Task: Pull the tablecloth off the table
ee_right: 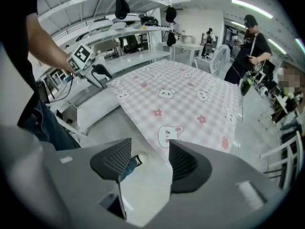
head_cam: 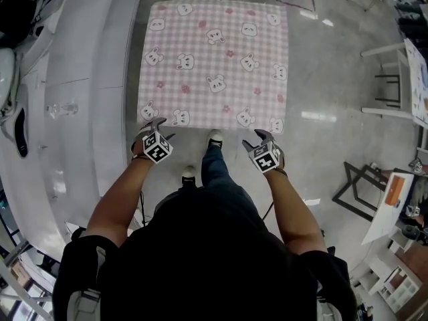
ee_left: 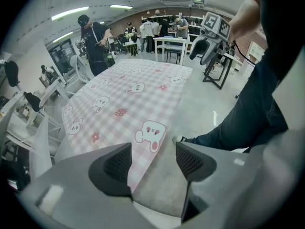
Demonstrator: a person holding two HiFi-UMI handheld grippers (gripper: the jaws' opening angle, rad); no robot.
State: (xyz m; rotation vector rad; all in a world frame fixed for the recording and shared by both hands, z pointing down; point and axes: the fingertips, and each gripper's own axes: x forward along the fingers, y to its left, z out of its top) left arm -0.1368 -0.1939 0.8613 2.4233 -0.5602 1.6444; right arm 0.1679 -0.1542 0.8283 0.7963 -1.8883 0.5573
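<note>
A pink checked tablecloth (head_cam: 214, 62) printed with bunnies covers a square table and hangs over its near edge. My left gripper (head_cam: 155, 123) hovers at the cloth's near left corner, and my right gripper (head_cam: 259, 136) at its near right corner. In the left gripper view the jaws (ee_left: 152, 161) stand open, and the cloth (ee_left: 128, 99) edge shows in the gap without touching the pads. In the right gripper view the jaws (ee_right: 150, 161) are also open, with the cloth (ee_right: 181, 99) corner just beyond them. Neither gripper holds anything.
A long white counter (head_cam: 80, 79) runs along the left of the table. My shoe (head_cam: 215, 137) stands at the table's near edge. A person (ee_left: 93, 42) stands beyond the far side. A black stand (head_cam: 358, 189) and white furniture sit at the right.
</note>
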